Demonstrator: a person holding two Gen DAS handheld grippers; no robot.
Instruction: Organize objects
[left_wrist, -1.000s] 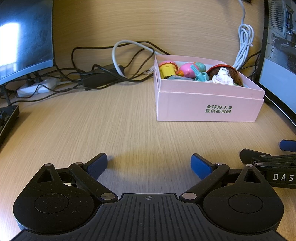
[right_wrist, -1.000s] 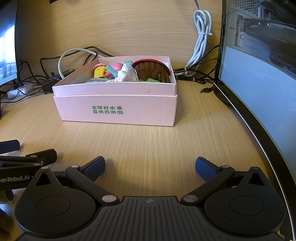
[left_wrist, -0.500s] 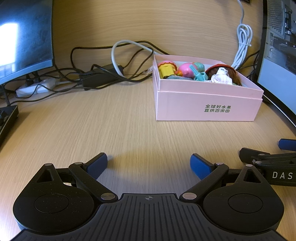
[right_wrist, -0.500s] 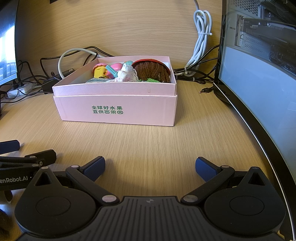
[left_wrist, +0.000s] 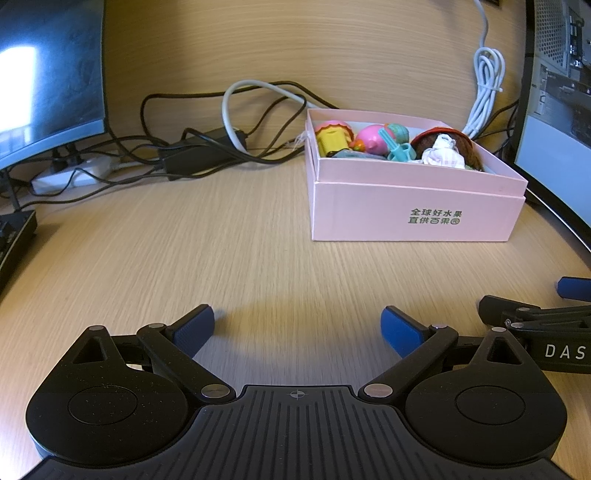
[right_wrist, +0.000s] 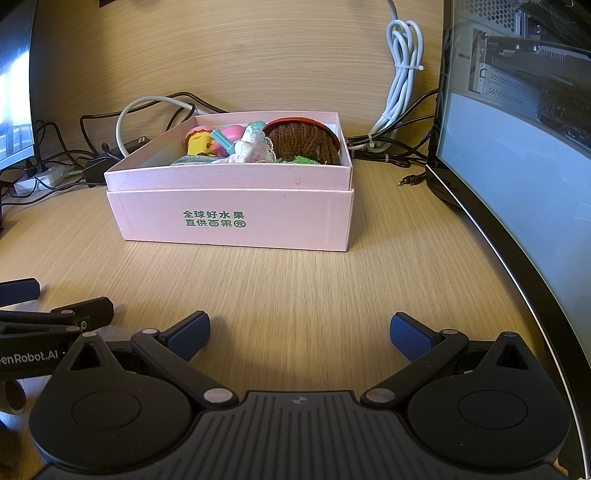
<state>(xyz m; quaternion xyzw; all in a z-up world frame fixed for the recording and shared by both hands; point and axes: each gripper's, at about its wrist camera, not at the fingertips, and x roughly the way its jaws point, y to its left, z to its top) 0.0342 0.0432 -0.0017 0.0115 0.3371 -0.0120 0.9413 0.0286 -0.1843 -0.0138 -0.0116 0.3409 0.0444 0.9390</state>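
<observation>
1. Low over the bare table (left_wrist: 184, 258), the left gripper (left_wrist: 297, 328) hangs spread wide and grasping nothing; the right gripper (right_wrist: 301, 332) just beside it is likewise released and empty.
2. Ahead of both, well apart from the fingers, one pink box (right_wrist: 236, 206) sits on the table with its lid off and is filled with small toys.
3. Inside I count roughly five or six pieces: one yellow cupcake toy (left_wrist: 332, 134), one pink round toy (left_wrist: 371, 136), one teal plastic piece (left_wrist: 400, 149), one white cloth bundle (left_wrist: 441, 155) and one brown knitted item (right_wrist: 303, 138) with a red rim; others may lie hidden beneath.
4. Judging by look, the plastic toys are light, stiff and slick, best pinched across their narrow sides.
5. Knit and cloth should be soft and yielding; pinch a raised fold from above.
</observation>
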